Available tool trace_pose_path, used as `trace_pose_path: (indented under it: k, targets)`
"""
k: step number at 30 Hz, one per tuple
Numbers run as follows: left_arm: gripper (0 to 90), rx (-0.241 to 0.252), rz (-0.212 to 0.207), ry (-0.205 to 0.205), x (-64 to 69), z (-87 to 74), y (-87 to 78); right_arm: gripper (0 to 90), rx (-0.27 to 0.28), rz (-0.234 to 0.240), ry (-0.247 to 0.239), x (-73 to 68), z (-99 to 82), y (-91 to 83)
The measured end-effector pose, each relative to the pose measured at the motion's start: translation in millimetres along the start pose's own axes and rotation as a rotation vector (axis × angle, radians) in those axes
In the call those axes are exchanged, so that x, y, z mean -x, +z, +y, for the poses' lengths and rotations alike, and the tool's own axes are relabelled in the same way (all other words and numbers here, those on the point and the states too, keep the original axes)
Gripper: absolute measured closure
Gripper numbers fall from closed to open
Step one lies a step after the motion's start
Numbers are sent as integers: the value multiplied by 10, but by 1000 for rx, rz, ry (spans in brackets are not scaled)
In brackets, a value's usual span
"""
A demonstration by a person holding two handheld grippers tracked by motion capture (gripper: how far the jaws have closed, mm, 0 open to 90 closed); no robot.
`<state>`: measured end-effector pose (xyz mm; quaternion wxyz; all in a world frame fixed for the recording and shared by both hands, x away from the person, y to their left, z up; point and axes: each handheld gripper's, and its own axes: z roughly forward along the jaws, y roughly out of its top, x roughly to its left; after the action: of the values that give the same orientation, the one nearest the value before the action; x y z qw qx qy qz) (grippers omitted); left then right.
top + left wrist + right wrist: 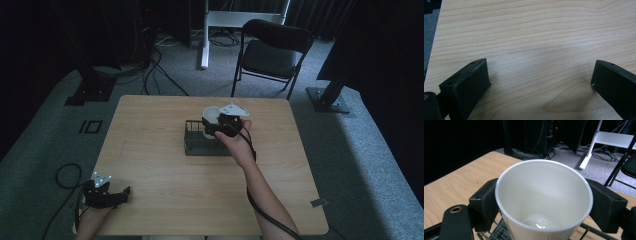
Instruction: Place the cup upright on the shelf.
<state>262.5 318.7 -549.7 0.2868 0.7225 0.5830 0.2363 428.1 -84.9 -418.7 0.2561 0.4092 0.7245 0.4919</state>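
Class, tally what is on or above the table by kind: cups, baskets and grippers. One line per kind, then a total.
Cups: 1, the white cup, held over the basket
Baskets: 1, the black wire basket
Grippers: 2, left gripper and right gripper
Total: 4

The high view looks forward and down from above the near edge, taking in the whole table [165, 200], floor and a chair [272, 52] beyond. The left gripper view sits very close to the table [536, 37], aimed down along its jaws at bare wood. The right gripper view looks forward and slightly down, close on the cup [544, 200], toward the far floor. It shares the cup [211, 116] and basket [192, 142] with the high view.
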Motion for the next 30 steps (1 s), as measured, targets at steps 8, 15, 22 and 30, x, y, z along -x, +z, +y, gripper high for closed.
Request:
trace_pose_path:
  k: [8,15,22,30]
  targets:
    - [19,0,0,0,0,0,0,193,-21,-1,18,4,-105,90]
    - [19,0,0,0,0,0,0,193,-49,-2,21,26,-212,159]
    - [19,0,0,0,0,0,0,192,-71,-5,19,40,-289,201]
    - [19,0,0,0,1,0,0,191,-64,-3,1,27,-315,191]
